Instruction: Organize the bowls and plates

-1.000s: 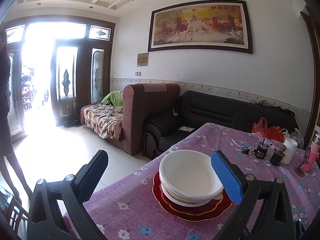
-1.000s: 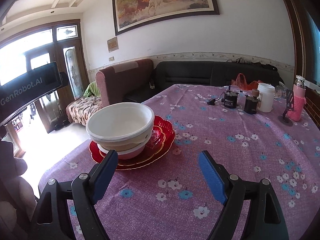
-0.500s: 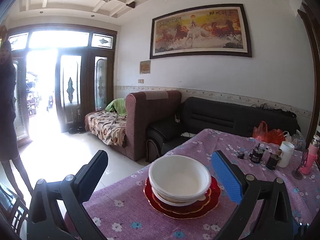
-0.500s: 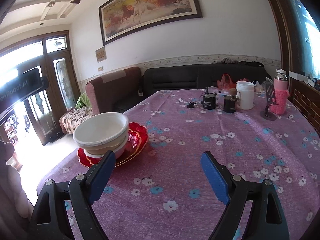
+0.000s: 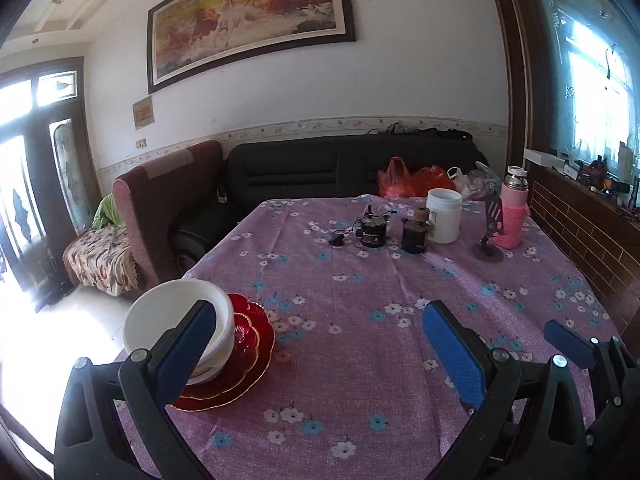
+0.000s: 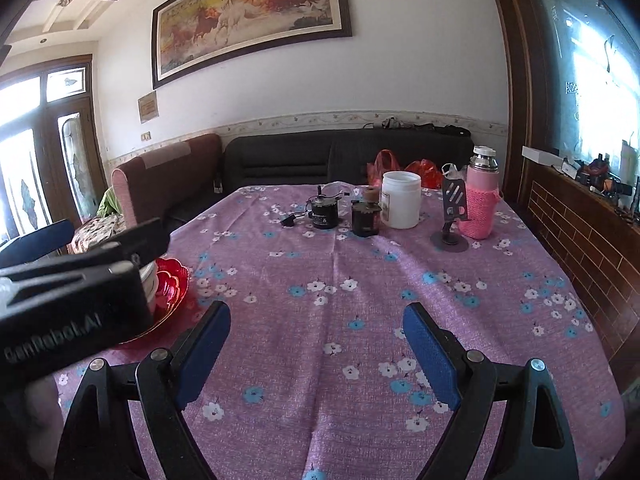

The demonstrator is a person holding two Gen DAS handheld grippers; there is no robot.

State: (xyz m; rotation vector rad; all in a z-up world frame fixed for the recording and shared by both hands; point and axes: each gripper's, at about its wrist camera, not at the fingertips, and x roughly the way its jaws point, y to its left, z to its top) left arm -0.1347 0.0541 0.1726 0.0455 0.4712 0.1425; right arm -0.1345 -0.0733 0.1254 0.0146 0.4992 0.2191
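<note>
Honestly, with both my left gripper point(image 5: 316, 354) and right gripper point(image 6: 316, 354) spread wide and empty, I'd leave the stacked white bowls point(image 5: 160, 320) on the red plates point(image 5: 248, 340) undisturbed.

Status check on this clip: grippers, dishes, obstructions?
Left gripper open, empty. Right gripper open, empty. White bowls stacked on red plates, table's left edge. Nothing blocking.

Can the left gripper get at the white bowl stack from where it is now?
Probably yes. The left gripper is open and empty, the white bowl stack sits just beyond its left finger on the red plates, nothing between.
</note>
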